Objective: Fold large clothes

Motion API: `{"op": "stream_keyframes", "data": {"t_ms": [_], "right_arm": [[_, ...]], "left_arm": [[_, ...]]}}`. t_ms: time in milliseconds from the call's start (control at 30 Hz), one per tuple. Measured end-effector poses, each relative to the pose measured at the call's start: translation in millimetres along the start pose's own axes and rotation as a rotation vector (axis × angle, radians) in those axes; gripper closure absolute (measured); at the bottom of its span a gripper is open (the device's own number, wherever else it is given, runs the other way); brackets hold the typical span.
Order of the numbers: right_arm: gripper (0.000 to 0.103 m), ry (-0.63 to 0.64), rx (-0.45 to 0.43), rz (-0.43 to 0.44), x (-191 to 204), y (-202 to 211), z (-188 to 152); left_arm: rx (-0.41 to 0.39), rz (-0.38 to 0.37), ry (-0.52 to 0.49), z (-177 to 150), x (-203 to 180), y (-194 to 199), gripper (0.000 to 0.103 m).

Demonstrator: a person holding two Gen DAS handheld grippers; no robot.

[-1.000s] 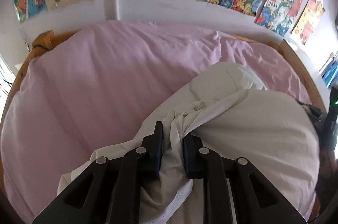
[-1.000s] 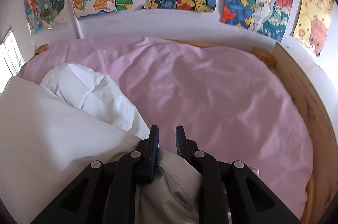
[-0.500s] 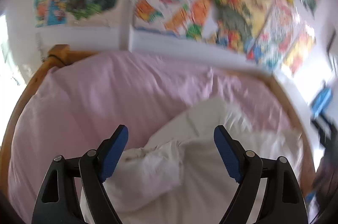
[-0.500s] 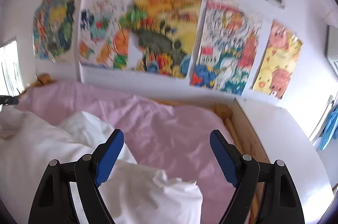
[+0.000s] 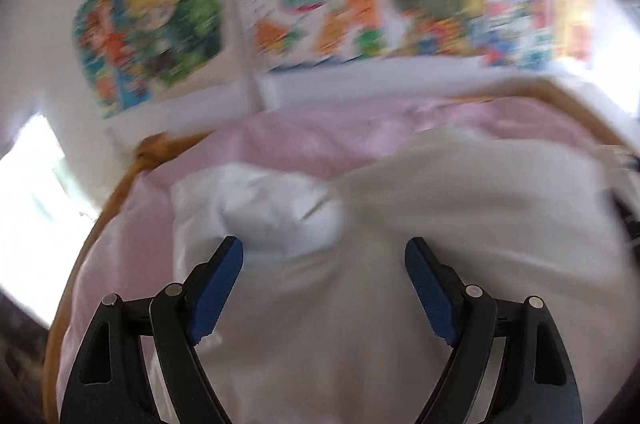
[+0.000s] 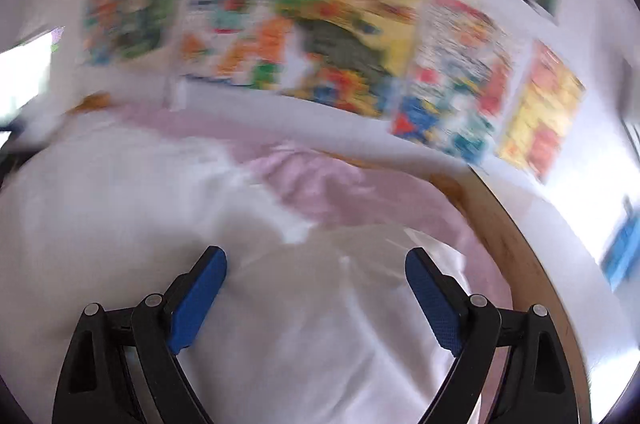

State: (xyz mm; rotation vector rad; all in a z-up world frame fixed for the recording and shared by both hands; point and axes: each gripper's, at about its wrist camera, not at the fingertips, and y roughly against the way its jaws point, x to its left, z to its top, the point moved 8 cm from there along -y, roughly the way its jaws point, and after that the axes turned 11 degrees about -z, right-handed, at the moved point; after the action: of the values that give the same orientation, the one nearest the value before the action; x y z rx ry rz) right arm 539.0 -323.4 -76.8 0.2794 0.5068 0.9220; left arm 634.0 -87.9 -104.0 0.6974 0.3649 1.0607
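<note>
Jaws of both grippers are seen spread wide, with nothing caught between them. On the left gripper (image 5: pixel 323 256), the blue-padded black fingers (image 5: pixel 218 280) are held above the large white cloth garment (image 5: pixel 400 264), which is spread in soft folds over the pink-sheeted bed (image 5: pixel 280 140). A brighter, crumpled bunch of the garment is seen just beyond the left finger, toward the garment's left edge; whether the fingers touch the fabric cannot be told through the blur. A wooden bed frame (image 5: pixel 120 184) is seen curving along the left side, and colourful cartoon posters (image 5: pixel 152 20) are fixed to the white wall behind.

On the right gripper (image 6: pixel 316 264), the same blue pads (image 6: pixel 434 304) are parted equally wide over the garment (image 6: pixel 140 224), which fills the left and centre of that view. Rumpled pink sheet (image 6: pixel 340 184) is left uncovered beyond and to the right of it. The wooden frame (image 6: pixel 508 236) is seen curving along the right, with further posters (image 6: pixel 352 36) blurred on the wall above.
</note>
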Motion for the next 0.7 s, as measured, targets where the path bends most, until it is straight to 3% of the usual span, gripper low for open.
{"op": "stream_keyframes", "data": {"t_ms": [100,233,700], "right_arm": [[0.012,-0.111,0.135,-0.028,-14.2,-48.3,-11.9],[0.009,-0.145,0.244,0.038,-6.0,-100.3,-28.2],[0.009,-0.251,0.234,0.063,0.1,-133.2,-57.2]], "left_arm": [[0.075,-0.027,0.187,-12.2,39.4,-44.2,0.023],[0.124,-0.079,0.336,-23.0,65.5,-87.0,0.016],[0.076,-0.16,0.45,-30.6,80.8,-122.2,0.013]]}}
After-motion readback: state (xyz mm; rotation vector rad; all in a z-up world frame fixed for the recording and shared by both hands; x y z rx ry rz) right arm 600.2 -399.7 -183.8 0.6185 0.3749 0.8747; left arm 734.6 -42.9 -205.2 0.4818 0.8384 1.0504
